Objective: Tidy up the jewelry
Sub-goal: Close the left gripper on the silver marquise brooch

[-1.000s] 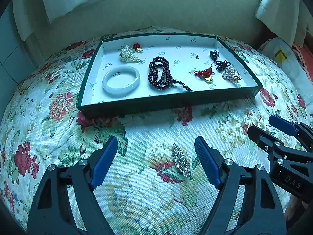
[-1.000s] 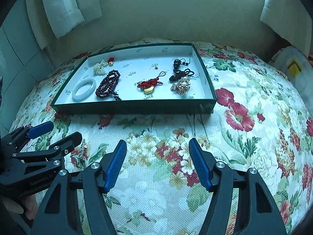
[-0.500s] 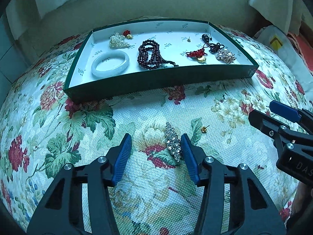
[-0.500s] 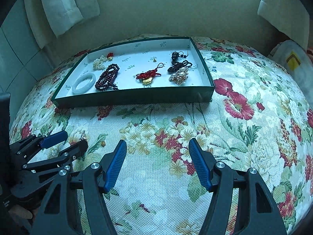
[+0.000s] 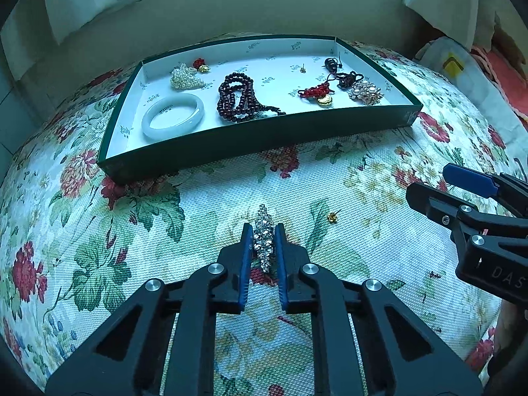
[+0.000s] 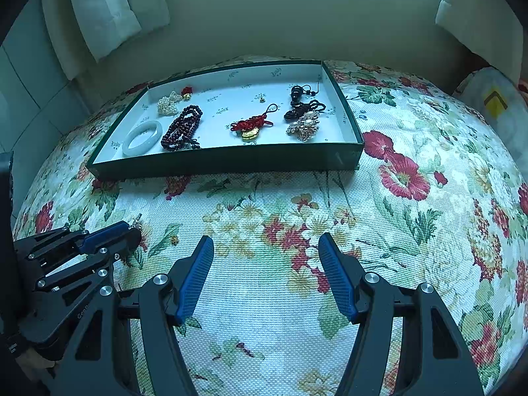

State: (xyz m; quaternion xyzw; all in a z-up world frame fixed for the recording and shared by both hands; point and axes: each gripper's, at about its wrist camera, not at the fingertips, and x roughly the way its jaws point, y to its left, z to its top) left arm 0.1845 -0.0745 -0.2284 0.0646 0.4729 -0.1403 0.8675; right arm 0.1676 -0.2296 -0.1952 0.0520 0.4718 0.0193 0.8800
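A silver rhinestone brooch (image 5: 264,236) lies on the floral cloth. My left gripper (image 5: 263,231) is shut on it, blue pads on both sides. A small gold earring (image 5: 331,217) lies on the cloth just right of it; it also shows in the right wrist view (image 6: 174,239). The green tray (image 5: 257,135) behind holds a white bangle (image 5: 173,115), dark red beads (image 5: 239,97), a pearl piece (image 5: 186,77), a red knot charm (image 5: 316,94) and a gem brooch (image 5: 365,92). My right gripper (image 6: 265,247) is open and empty above the cloth.
The tray (image 6: 227,161) sits at the back of the round floral-covered table. A plastic bag (image 5: 458,66) lies off the table's right side. White curtains (image 6: 109,6) hang behind. The left gripper (image 6: 109,234) shows at the left of the right wrist view.
My left gripper has moved forward and closed its fingers onto the rhinestone brooch. The right gripper stays open and has barely moved.
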